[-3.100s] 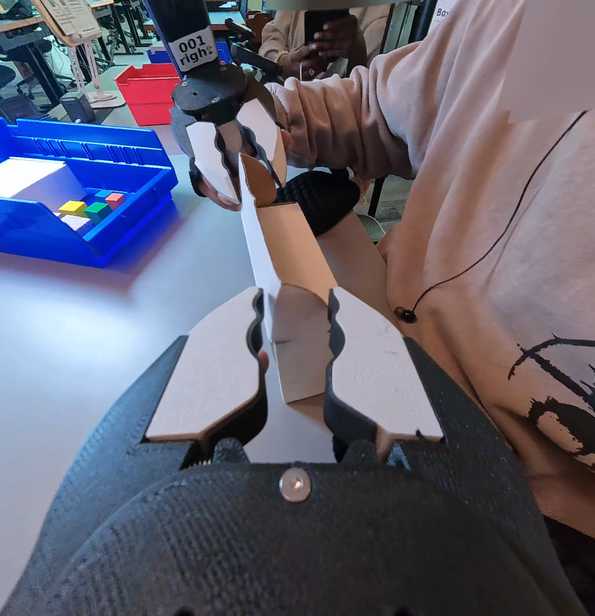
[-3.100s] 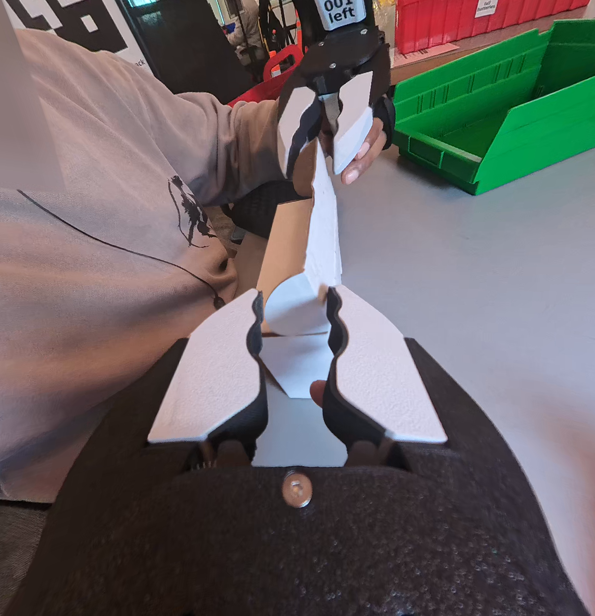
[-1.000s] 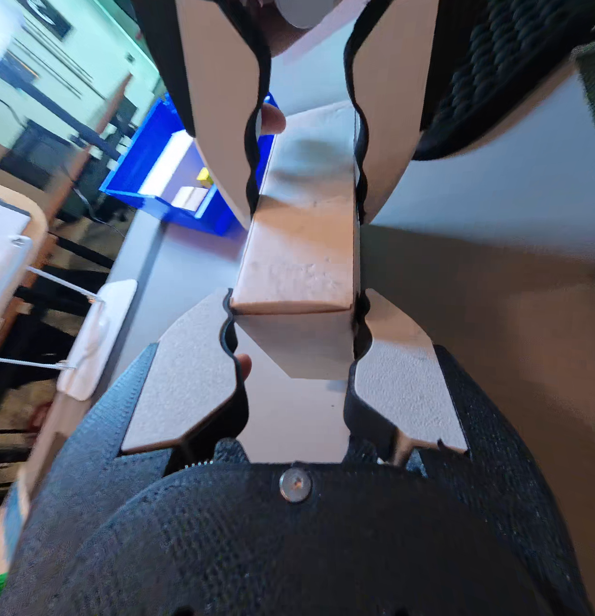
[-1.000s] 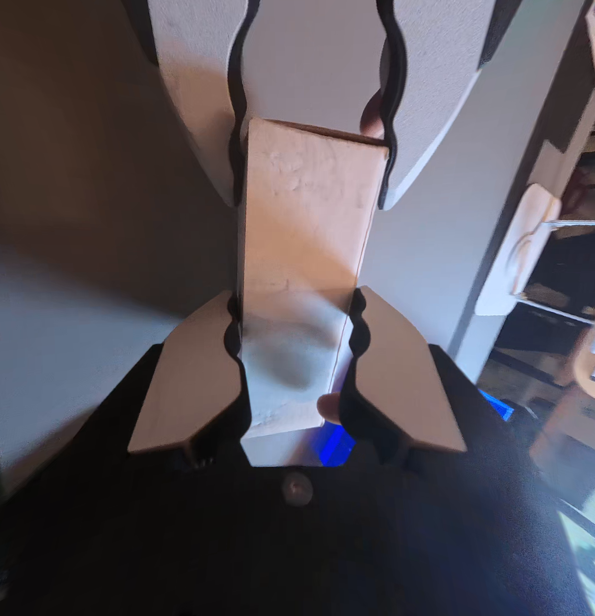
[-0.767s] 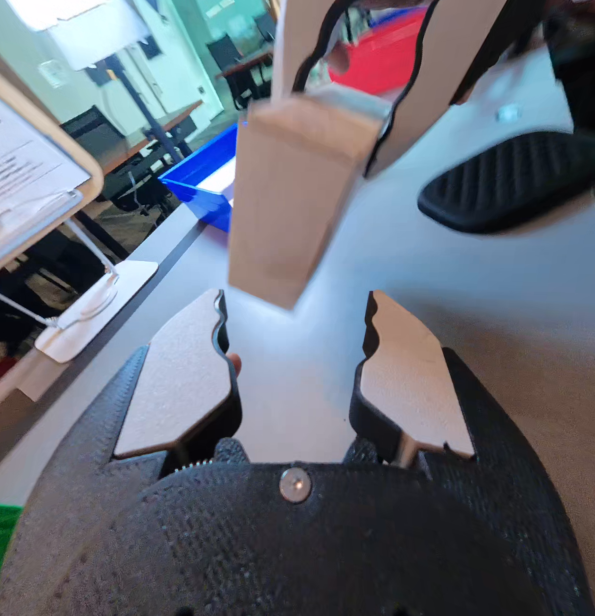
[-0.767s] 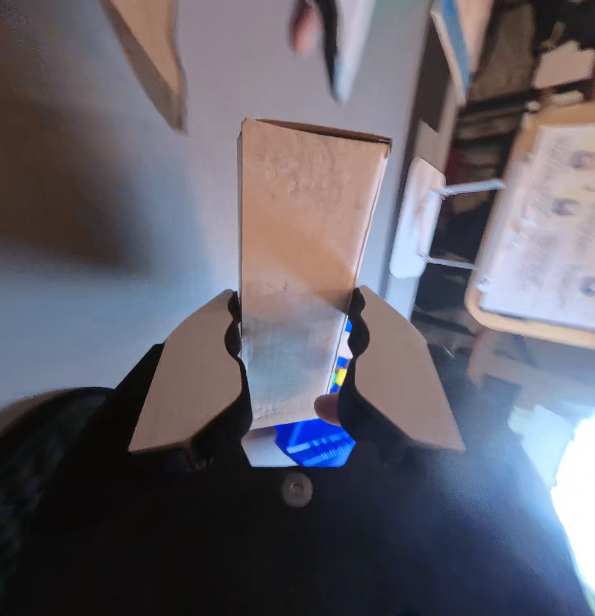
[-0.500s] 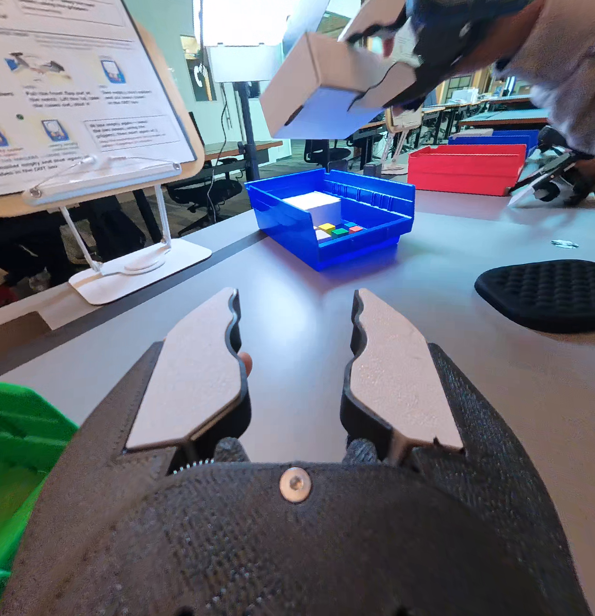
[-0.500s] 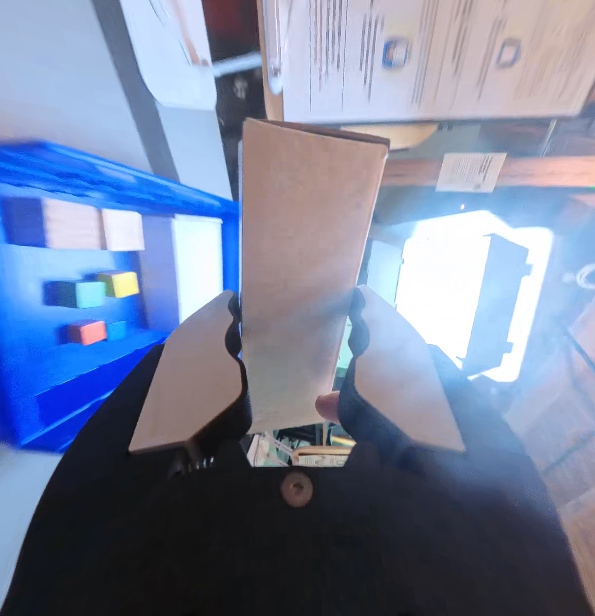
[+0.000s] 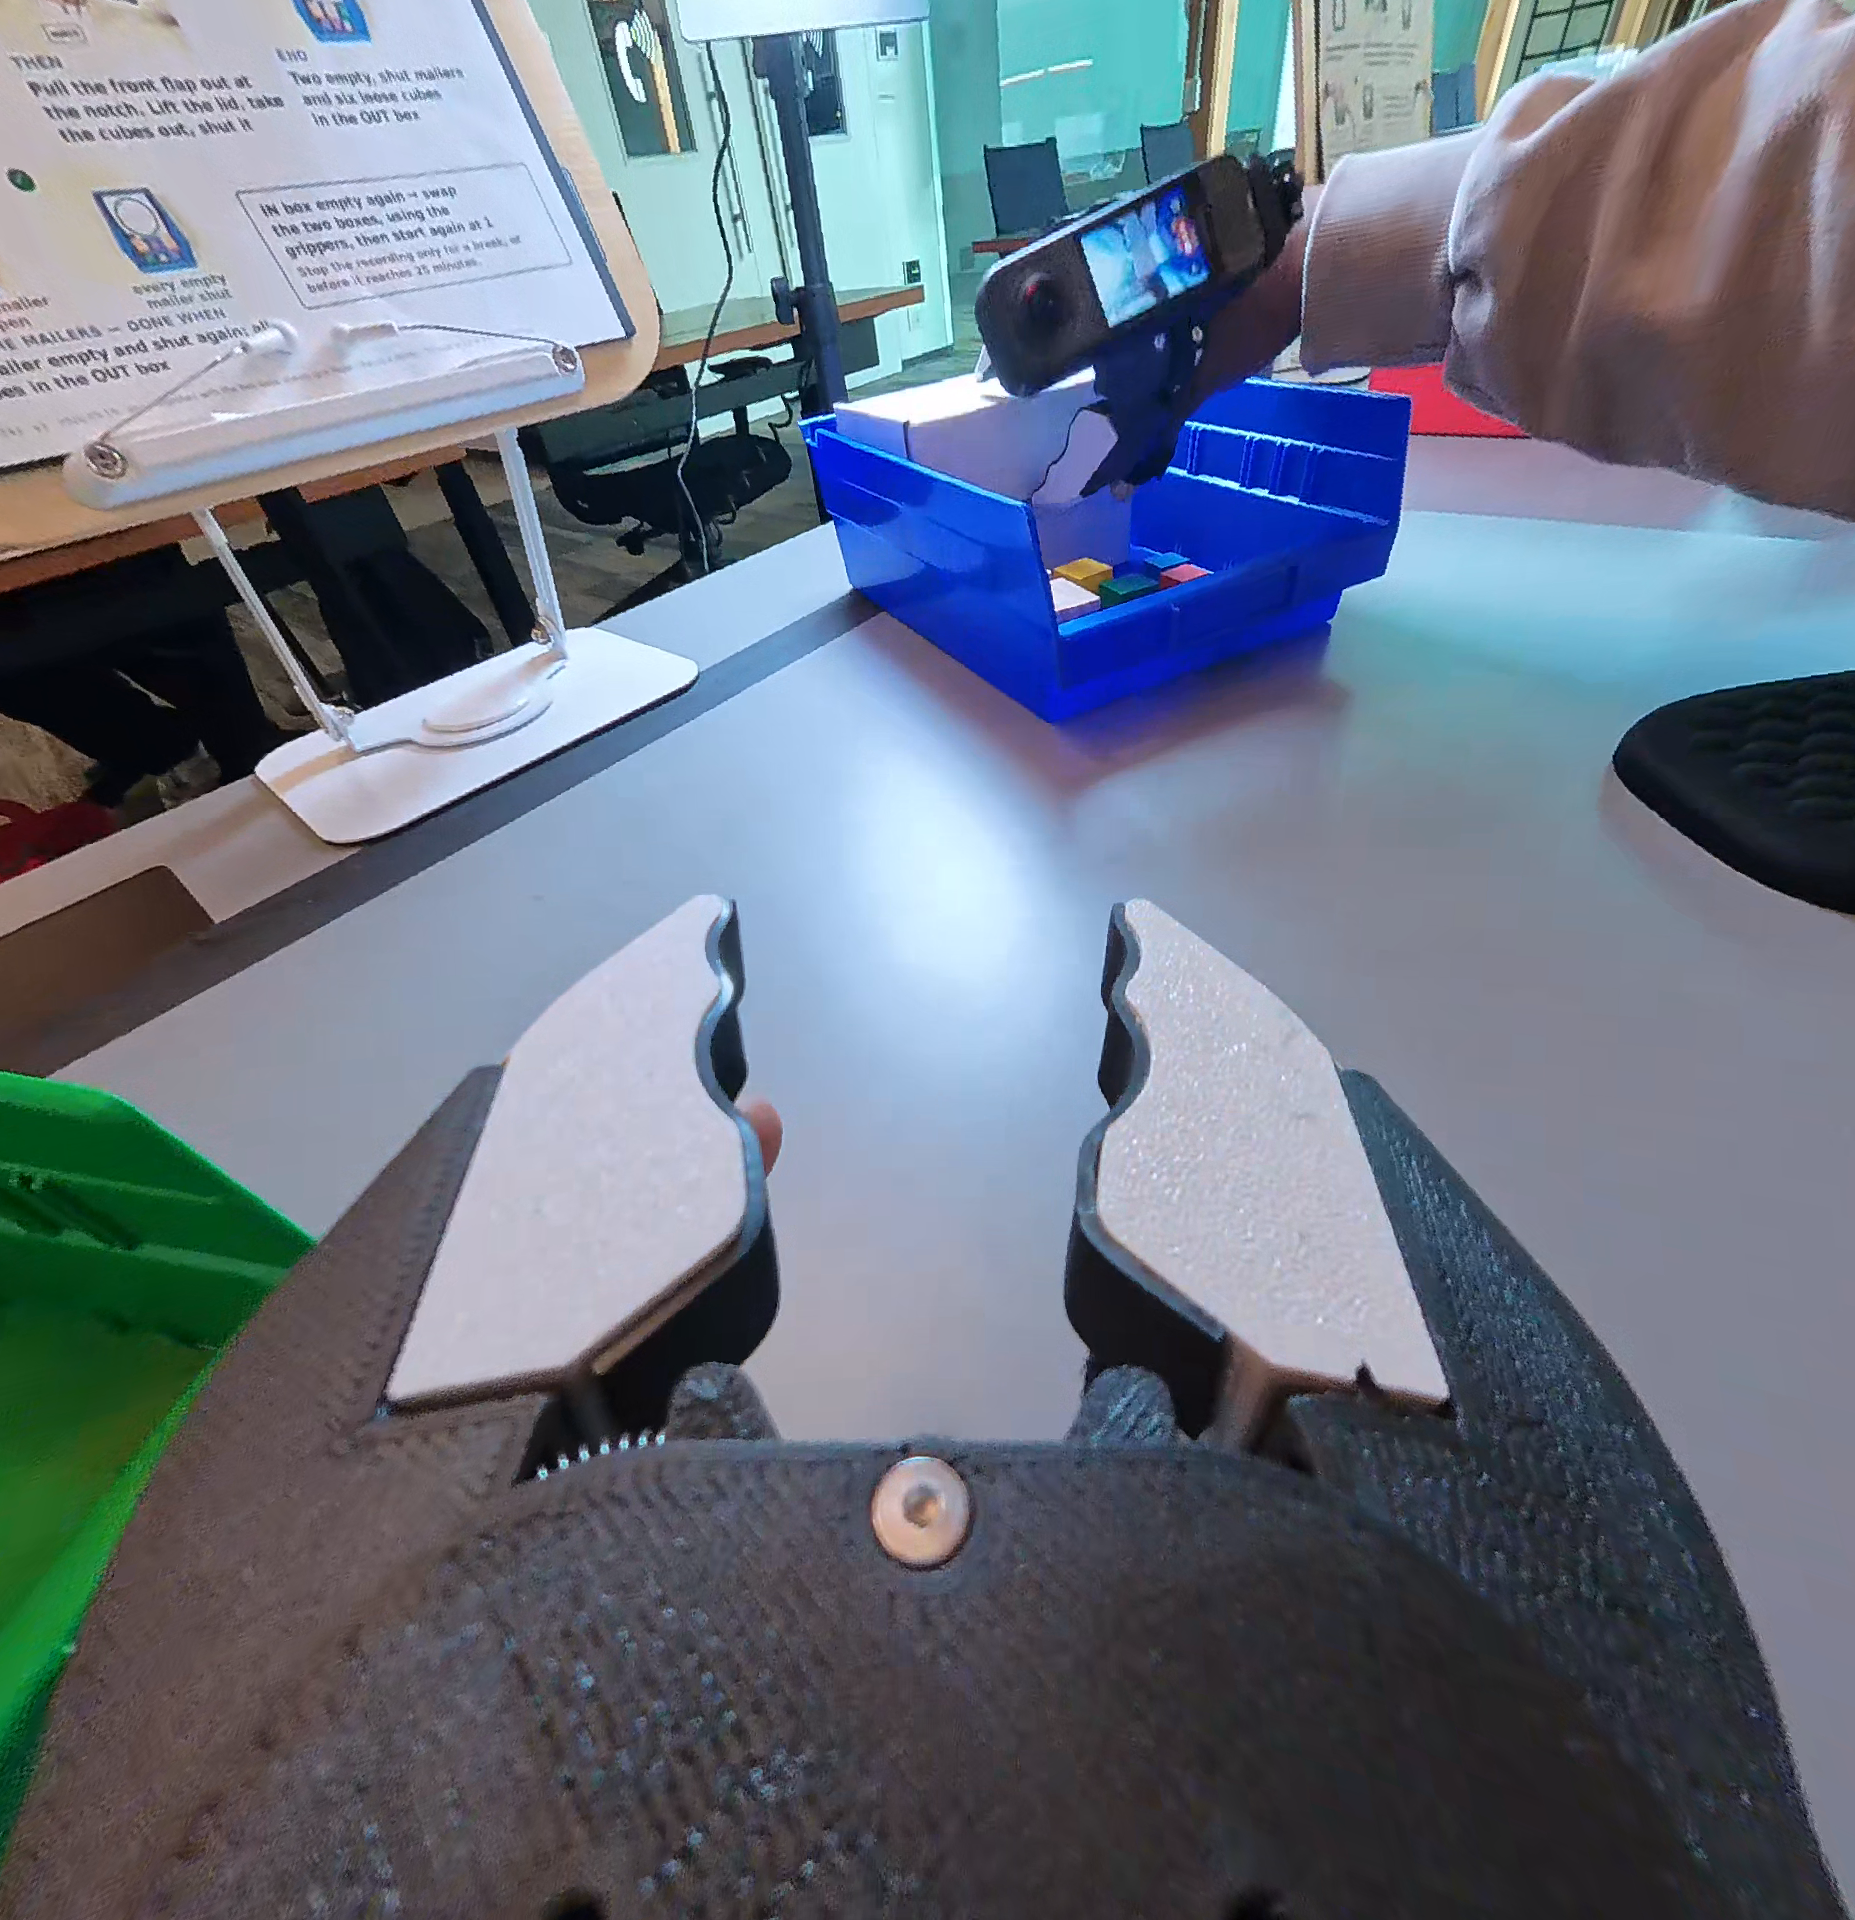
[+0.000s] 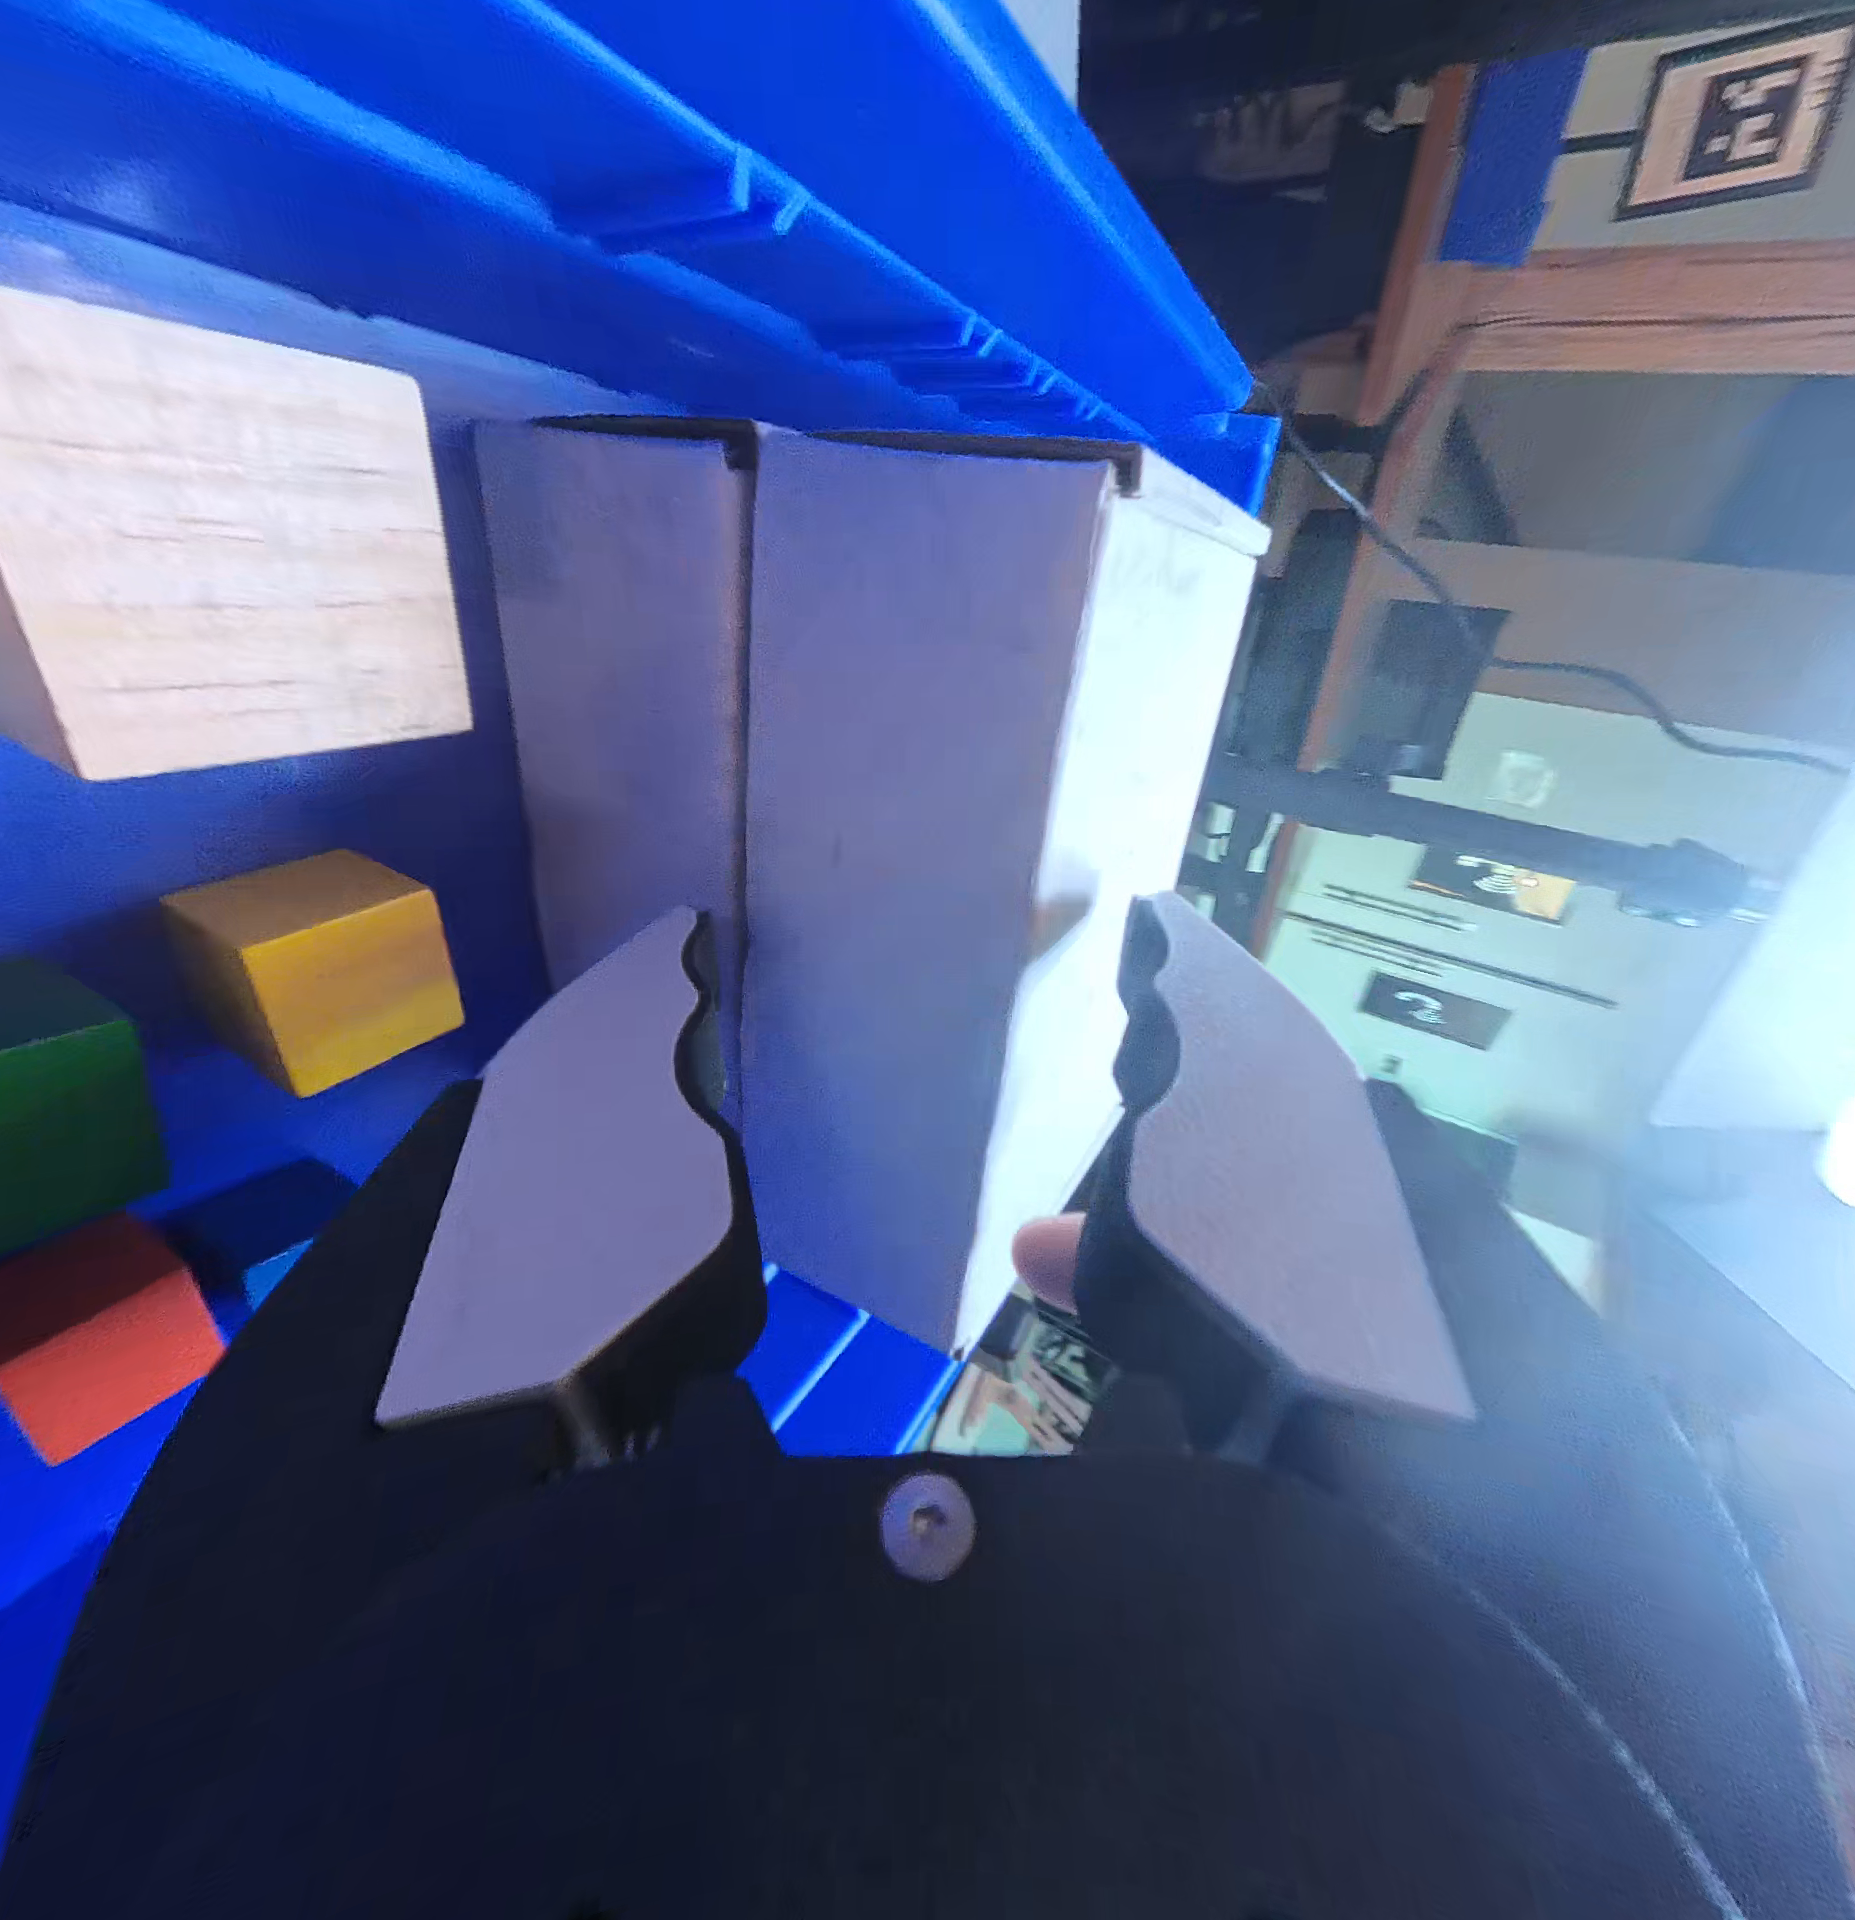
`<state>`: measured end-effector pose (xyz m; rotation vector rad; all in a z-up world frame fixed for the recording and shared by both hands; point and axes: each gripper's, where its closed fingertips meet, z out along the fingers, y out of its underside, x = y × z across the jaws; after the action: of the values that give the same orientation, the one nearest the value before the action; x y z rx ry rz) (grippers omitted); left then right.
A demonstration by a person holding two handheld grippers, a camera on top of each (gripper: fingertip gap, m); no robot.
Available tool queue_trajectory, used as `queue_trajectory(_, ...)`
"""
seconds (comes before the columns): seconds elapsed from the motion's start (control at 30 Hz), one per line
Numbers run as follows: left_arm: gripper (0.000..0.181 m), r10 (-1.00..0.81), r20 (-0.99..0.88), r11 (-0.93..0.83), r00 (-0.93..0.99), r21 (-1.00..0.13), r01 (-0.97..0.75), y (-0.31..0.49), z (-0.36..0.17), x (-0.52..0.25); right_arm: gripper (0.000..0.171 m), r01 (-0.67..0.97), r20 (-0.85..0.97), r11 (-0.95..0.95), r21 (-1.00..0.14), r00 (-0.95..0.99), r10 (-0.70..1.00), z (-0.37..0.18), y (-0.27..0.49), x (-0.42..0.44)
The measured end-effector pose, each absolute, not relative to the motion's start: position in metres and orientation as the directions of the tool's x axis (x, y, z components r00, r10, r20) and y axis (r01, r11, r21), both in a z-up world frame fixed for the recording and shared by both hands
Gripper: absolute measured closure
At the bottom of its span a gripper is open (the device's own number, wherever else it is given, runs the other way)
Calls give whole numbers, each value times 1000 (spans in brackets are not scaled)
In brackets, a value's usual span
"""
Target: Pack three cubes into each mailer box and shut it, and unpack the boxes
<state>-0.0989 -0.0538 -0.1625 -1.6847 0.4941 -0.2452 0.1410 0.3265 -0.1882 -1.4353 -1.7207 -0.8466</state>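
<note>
My left gripper (image 9: 921, 914) is open and empty, low over the grey table (image 9: 902, 790). Far ahead stands the blue bin (image 9: 1214, 623), holding white mailer boxes (image 9: 964, 426) and loose coloured cubes (image 9: 1081, 570). My right gripper (image 9: 1120, 468) reaches into it. In the right wrist view the right gripper (image 10: 921, 914) is open, jaws on either side of a shut mailer box (image 10: 902, 727) standing in the bin (image 10: 694, 156). A second mailer box (image 10: 611, 675) stands against its left side. Wood (image 10: 206, 540), yellow (image 10: 320, 966), green (image 10: 50, 1101) and red (image 10: 81, 1340) cubes lie to the left.
A white stand with an instruction sheet (image 9: 279, 260) is at the table's far left edge. A green bin (image 9: 71, 1247) is at my near left, a black mat (image 9: 1775, 790) at the right and a red bin (image 9: 1442, 405) behind the blue one. A person's sleeve (image 9: 1629, 260) crosses the upper right. There is about 45 centimetres between the tips of the two grippers.
Both grippers held the mailer box a second ago. The left one let go and drew back. The right one carried the box into the blue bin and its jaws have widened.
</note>
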Motion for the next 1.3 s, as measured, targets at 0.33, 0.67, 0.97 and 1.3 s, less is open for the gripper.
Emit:
queue_trajectory(0.33, 116, -435, -159, -107, 886, -968, -226, -52, -165, -101, 125, 992, 809, 108, -70, -7, 587, -180, 335, 142)
queue_trajectory(0.67, 126, -231, -458, -309, 858, -802, -511, -64, -162, -214, 120, 897, 586, 125, -425, 167, 793, -174, 216, 117)
queue_trajectory(0.97, 131, -415, -532, -666, 738, -374, -645, -79, -236, -283, 130, 981, 513, 171, -95, -98, 852, -238, 156, 151)
queue_trajectory(1.3, 151, -496, -672, -508, 549, -288, -812, -41, -254, -234, 139, 969, 594, 245, 23, -211, 776, -254, 147, 138)
